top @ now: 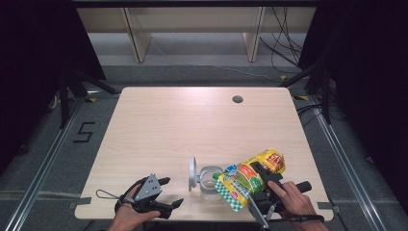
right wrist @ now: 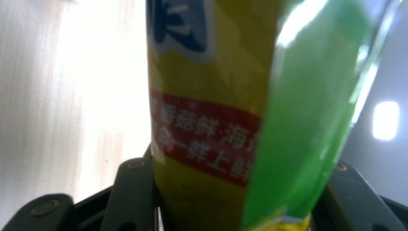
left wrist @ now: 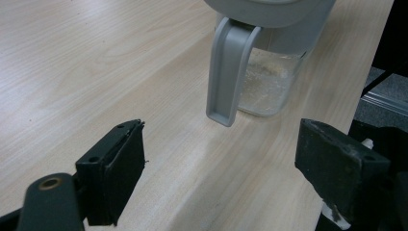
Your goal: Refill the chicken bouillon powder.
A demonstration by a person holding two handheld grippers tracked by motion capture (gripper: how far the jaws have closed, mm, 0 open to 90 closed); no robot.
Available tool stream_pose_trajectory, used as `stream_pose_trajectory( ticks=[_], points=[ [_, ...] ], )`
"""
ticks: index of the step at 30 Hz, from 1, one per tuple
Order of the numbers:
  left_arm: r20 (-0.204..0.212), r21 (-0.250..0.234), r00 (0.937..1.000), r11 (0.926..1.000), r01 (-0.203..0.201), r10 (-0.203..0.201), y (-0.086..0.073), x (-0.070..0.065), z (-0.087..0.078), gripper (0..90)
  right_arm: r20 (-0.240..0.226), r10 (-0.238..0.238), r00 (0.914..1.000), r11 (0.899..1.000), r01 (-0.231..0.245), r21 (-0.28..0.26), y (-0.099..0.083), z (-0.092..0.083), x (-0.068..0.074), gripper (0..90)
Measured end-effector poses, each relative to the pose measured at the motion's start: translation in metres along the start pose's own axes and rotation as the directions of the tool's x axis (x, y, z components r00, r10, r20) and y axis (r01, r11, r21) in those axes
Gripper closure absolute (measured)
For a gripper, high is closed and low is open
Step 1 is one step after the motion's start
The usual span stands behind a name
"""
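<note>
One yellow-green packet point(top: 250, 179) with Chinese print pinched by right gripper point(top: 262, 185) fingers, left gripper point(top: 168, 195) fingers spread.

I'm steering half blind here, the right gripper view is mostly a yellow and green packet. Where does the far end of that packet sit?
Observer: The packet is tilted, and its lower checkered end is down by the rim of a clear jar near the front edge of the table.
Operator: Is that jar open?
Observer: Yes, its grey lid stands flipped up on the side away from the packet.
Operator: Anything inside it yet?
Observer: The left gripper view shows a thin pale granular layer at the bottom.
</note>
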State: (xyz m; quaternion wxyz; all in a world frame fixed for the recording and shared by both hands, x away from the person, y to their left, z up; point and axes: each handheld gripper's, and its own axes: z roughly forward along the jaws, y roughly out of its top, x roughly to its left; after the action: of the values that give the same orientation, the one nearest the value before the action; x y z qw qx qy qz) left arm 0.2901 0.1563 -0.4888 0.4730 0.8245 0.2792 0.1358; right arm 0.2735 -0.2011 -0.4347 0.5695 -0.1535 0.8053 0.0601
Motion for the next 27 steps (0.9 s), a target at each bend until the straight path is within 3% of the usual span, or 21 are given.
stream_pose_trajectory(
  ticks=[1,2,4,5,7,8,12,13,14,15,17,18,19,20,21,23,24,27],
  points=[
    [0.0,0.0,1.0,1.0,0.001,-0.001,0.0,0.0,0.0,17.0,-0.003,0.004,1.0,1.0,-0.004,0.012,0.001,-0.001,0.001,54.1],
    [0.001,0.0,1.0,1.0,0.0,0.0,0.0,0.0,0.0,16.9,0.007,-0.025,0.9997,1.0,0.025,0.01,0.002,0.0,-0.001,54.4],
    [0.0,0.0,1.0,1.0,0.0,0.0,0.0,0.0,0.0,16.9,0.004,-0.003,1.0,1.0,0.003,0.023,0.002,-0.001,0.001,54.5],
    [0.0,-0.001,1.0,1.0,0.0,0.0,0.0,0.0,0.0,16.9,0.012,-0.04,0.9991,0.999,0.04,0.006,0.003,0.001,-0.001,54.5],
    [0.0,-0.001,1.0,1.0,-0.001,0.001,0.0,0.0,0.0,16.9,0.008,-0.03,0.9995,0.999,0.03,0.022,0.004,0.0,0.0,54.6],
    [0.001,-0.002,1.0,1.0,-0.002,0.002,0.0,0.0,0.0,16.9,0.018,-0.094,0.9954,0.995,0.094,0.016,0.006,0.0,-0.004,54.6],
    [0.0,0.0,1.0,1.0,-0.006,0.006,0.0,0.0,0.0,16.9,0.018,-0.059,0.9981,0.998,0.058,0.037,0.007,-0.001,0.0,54.7],
    [0.002,-0.003,0.9999,0.9999,-0.01,0.01,0.0,0.001,0.0,16.9,0.042,-0.08,0.9959,0.997,0.079,0.019,0.008,0.001,-0.001,54.7],
    [0.002,-0.003,1.0,1.0,-0.008,0.008,0.0,0.0,0.0,16.9,0.024,-0.109,0.9938,0.993,0.108,0.036,0.009,-0.001,-0.003,54.7],
    [-0.001,0.0,1.0,1.0,-0.002,0.002,0.0,0.0,0.0,16.9,0.042,-0.147,0.9883,0.989,0.146,0.017,0.01,0.001,-0.005,54.7],
    [-0.001,-0.001,1.0,1.0,-0.003,0.003,0.0,0.0,0.0,16.9,0.029,-0.135,0.9904,0.99,0.134,0.043,0.011,-0.001,-0.004,54.7],
    [-0.001,-0.004,1.0,1.0,-0.005,0.005,0.0,0.0,0.0,16.9,0.053,-0.172,0.9837,0.985,0.171,0.027,0.012,0.001,-0.006,54.8],
    [-0.001,-0.004,1.0,1.0,-0.005,0.005,0.0,0.0,0.0,16.9,0.053,-0.172,0.9837,0.985,0.171,0.027,0.012,0.001,-0.006,54.8],
    [-0.001,-0.008,1.0,0.9999,0.009,-0.009,0.0,-0.001,0.0,16.9,0.046,-0.132,0.9903,0.991,0.13,0.036,0.013,0.0,-0.004,54.8],
    [-0.008,0.006,0.9999,0.9999,-0.008,0.008,0.0,0.0,0.0,16.9,0.047,-0.169,0.9845,0.985,0.167,0.044,0.012,-0.001,-0.006,54.8],
    [0.0,-0.002,0.9999,0.9999,-0.013,0.013,0.0,0.001,0.0,16.9,0.043,-0.177,0.9832,0.983,0.176,0.044,0.012,-0.001,-0.007,54.8],
    [-0.001,-0.001,1.0,1.0,0.0,0.0,0.0,0.0,0.0,16.9,0.042,-0.137,0.9897,0.99,0.135,0.04,0.012,-0.001,-0.005,54.8],
    [-0.001,0.0,1.0,1.0,-0.004,0.004,0.0,0.0,0.0,16.9,0.058,-0.155,0.9862,0.988,0.153,0.036,0.013,-0.001,-0.006,54.8]
  ],
)
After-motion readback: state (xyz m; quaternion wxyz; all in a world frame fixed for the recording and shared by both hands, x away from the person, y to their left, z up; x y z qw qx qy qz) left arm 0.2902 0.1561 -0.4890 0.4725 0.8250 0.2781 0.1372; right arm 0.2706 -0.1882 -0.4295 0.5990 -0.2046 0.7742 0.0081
